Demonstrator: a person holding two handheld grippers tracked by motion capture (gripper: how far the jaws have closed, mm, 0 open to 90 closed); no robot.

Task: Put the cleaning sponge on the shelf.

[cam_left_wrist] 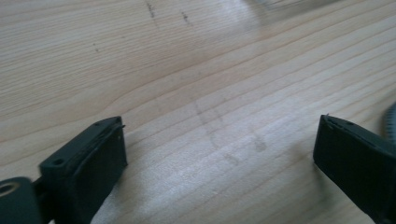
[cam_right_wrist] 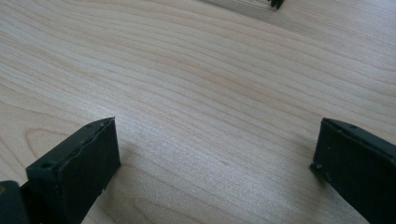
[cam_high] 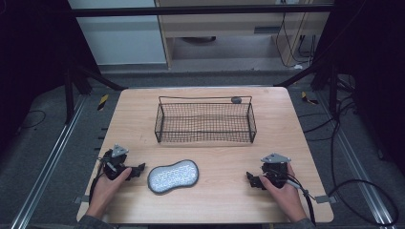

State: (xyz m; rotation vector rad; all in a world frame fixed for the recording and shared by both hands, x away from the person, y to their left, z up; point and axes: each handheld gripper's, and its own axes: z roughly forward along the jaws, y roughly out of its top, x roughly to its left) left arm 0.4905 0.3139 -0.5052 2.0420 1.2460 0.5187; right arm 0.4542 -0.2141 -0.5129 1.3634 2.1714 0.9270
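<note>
While the black wire-mesh rectangular basket [cam_high: 204, 122] is sitting toward the far middle of the pale wooden table [cam_high: 215, 200], a grey, bean-shaped keypad with rows of pale keys [cam_high: 173, 176] is lying flat on the near side of the basket — just off its near-left corner. The left gripper [cam_high: 135, 170] is resting on the wood to the near left of the basket, just beside the keypad, its 2 jaws spreading wide over bare grain. The right gripper [cam_high: 251, 179] is sitting to the basket's near right — jaws likewise gaping, pinching nothing. A small dark round object [cam_high: 236, 99] is lying at the basket's far right rim.
</note>
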